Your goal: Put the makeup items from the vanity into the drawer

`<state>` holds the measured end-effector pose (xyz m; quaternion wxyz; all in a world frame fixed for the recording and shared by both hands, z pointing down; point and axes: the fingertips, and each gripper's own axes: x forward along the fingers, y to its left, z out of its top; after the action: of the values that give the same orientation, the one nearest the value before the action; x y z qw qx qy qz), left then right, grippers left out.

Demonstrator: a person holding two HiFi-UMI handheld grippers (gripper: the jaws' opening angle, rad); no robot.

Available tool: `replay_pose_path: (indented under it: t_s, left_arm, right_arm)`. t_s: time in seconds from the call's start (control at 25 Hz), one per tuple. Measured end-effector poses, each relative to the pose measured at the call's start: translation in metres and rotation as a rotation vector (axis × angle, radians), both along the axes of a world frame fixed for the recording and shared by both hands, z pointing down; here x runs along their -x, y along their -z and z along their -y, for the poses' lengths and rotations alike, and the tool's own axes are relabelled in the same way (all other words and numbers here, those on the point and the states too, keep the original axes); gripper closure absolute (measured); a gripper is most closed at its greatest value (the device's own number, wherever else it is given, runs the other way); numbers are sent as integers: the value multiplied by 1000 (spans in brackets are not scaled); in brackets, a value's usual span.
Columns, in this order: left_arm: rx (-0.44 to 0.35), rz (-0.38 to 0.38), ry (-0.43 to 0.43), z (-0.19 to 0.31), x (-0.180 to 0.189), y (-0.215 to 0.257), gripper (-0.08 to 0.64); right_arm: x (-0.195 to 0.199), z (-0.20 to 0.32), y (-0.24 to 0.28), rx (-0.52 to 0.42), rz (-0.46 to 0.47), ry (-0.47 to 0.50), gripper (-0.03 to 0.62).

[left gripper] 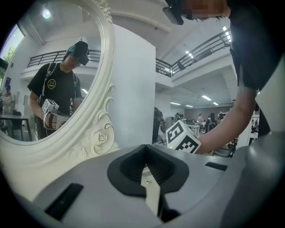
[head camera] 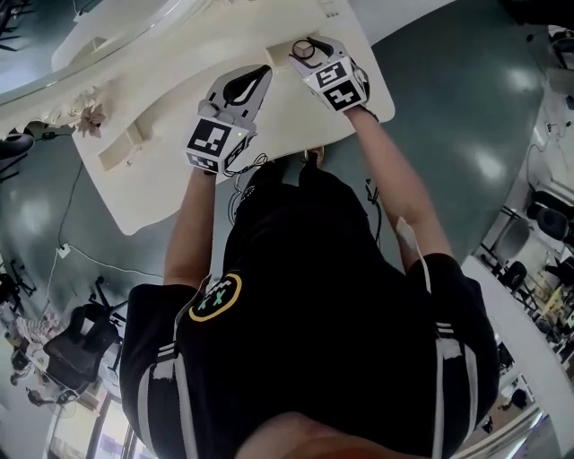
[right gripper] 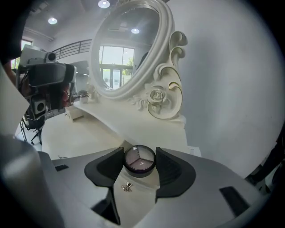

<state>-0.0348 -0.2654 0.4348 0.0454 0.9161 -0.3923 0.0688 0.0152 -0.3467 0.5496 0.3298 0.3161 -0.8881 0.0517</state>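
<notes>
Bright ceiling lights shine down. The pictures are sharp but bend at the edges, with dark corners.

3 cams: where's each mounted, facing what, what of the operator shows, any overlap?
Head view: on the head, steeply down at the vanity top; torso, both arms, left gripper, right gripper.
Left gripper view: on the left gripper, along shut jaws toward the mirror; right forearm, the person's reflection.
Right gripper view: on the right gripper, past jaws gripping a compact toward the mirror; headset at left.
Shared: both gripper views see the mirror; head and right gripper views, the compact.
</notes>
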Motion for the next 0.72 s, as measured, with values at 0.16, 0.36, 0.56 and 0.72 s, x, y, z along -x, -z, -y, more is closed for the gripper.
replay_pose_path:
  t_s: [0.16, 0.36, 0.56, 0.72]
  left_arm:
    - [11, 4, 7, 1, 3, -2, 540]
    - [8, -6, 8, 2, 5, -1, 541]
    - [11, -3, 17, 0, 8, 0, 540]
    - [12, -1, 14, -3, 8, -4, 541]
  right_arm:
    - [-2, 15, -20, 59, -11, -46, 345]
    - [-2, 18, -33, 96, -30, -62, 345]
    - [-4, 17, -37, 114, -26, -72, 344]
    - [-3, 16, -40, 118, -13, -81, 313]
